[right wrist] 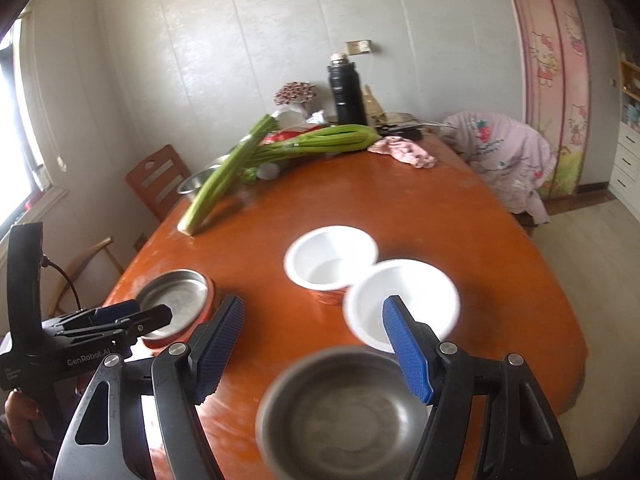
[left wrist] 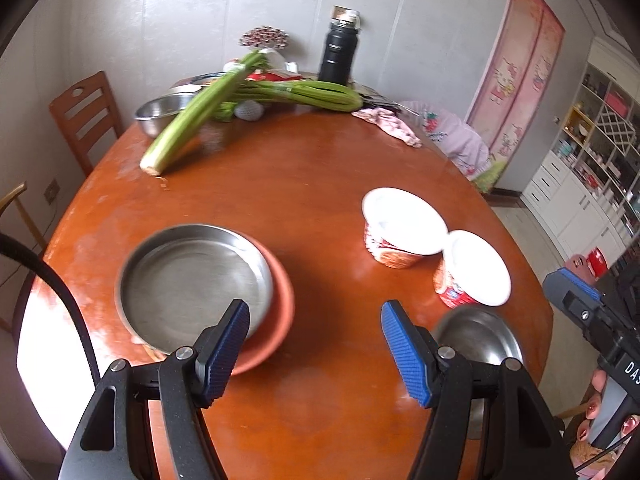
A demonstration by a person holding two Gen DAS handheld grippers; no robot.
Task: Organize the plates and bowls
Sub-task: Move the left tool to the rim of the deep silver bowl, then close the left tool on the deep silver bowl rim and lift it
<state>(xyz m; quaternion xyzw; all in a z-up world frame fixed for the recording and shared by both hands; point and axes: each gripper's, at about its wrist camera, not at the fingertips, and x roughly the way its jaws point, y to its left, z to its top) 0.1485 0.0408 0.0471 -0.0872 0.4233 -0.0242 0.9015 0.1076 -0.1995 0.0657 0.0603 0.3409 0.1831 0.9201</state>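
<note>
A steel plate sits nested in a terracotta plate on the round wooden table, left of centre; the pair also shows in the right wrist view. Two white bowls with red outsides stand together at the right, one farther, one nearer. A small steel bowl lies near the table's front edge, close below my right gripper. My left gripper is open and empty, just right of the stacked plates. My right gripper is open and empty above the steel bowl.
Celery stalks, another steel bowl, a black thermos and a pink cloth lie at the table's far side. A wooden chair stands at the left; a cloth-covered chair at the right.
</note>
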